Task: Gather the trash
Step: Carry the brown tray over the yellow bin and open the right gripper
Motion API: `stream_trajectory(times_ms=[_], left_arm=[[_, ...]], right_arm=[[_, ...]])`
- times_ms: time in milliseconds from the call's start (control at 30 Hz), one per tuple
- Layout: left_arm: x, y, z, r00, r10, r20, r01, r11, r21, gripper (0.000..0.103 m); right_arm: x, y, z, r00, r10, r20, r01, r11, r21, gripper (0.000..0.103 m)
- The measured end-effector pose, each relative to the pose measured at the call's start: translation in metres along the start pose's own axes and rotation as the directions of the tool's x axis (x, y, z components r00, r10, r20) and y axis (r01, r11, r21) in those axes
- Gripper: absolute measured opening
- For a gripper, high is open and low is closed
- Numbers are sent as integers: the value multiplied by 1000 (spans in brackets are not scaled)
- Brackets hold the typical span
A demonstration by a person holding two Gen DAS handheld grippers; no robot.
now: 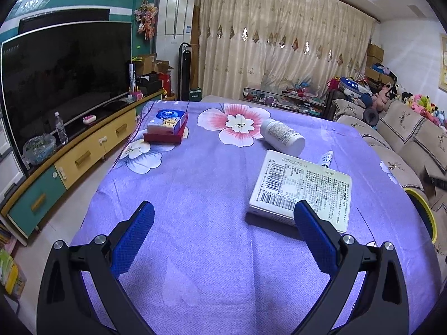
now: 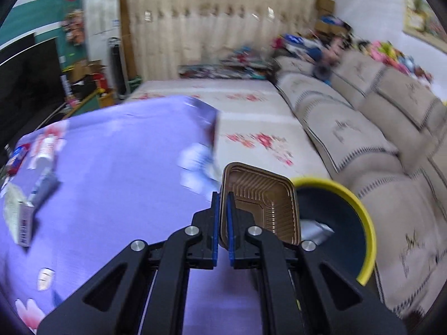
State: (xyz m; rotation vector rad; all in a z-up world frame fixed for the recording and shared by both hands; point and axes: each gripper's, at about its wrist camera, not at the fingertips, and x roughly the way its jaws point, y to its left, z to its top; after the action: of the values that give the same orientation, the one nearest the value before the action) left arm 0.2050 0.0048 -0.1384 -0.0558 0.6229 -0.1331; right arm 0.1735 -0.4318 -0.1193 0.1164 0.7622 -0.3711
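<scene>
My right gripper [image 2: 222,209] is clamped on the near-left rim of a brown plastic tray [image 2: 265,206]. The tray is tipped so its ribbed hollow faces my camera, and its long axis runs from near to far, in line with the fingers. It hangs in the air at the right edge of the table [image 2: 117,167], just left of a dark bin with a yellow rim [image 2: 360,209], whose opening tilts toward me; something pale and crumpled lies inside the bin. This view is smeared by motion, so finer detail escapes me.

My left gripper [image 1: 223,217] hovers over the purple flowered cloth with its blue pads [image 1: 134,237] wide apart and nothing between them. Its right finger overlaps the near corner of a flat white box [image 1: 301,187] lying label side up, barcode toward the left, long axis running from near left to far right; whether they touch I cannot tell. Just beyond the box a white bottle [image 1: 282,135] lies on its side, base pointing near right. A small tube [image 1: 325,159] rests between the bottle and the box, pointing away from me. Far left on the table a blue and white carton [image 1: 167,121] sits on a red box [image 1: 164,136]. The bin's yellow rim shows at the right edge of the table.
</scene>
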Motion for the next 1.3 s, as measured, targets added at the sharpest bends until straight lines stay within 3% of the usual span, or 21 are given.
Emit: stream_trajectory(times_ms=[300,500,667,1100,1300], left_arm=[[3,2,0,1000,-2,-14,1,1000,-15,98],[5,0,-1,1000,0,-15,0,1000,-4,98],[6,-1,-1,1000,-4,-15,4,1000,1,98],[7,-9,-2,998,-51,-38,52,998,31,98],[13,-35,-4,994,-75,-81,86,987,139,98]], right_arm=[[25,-76,-17,996,-14,-88,26,990,137,5],[30,-99,-20,994,-25,-110,46,981,191,8],[26,-103,-19,994,-44,-101,63,978,197,27],[12,-83,-16,998,0,-62,11,983,183,33],[12,-70,-15,998,22,-60,-12,987,161,33]])
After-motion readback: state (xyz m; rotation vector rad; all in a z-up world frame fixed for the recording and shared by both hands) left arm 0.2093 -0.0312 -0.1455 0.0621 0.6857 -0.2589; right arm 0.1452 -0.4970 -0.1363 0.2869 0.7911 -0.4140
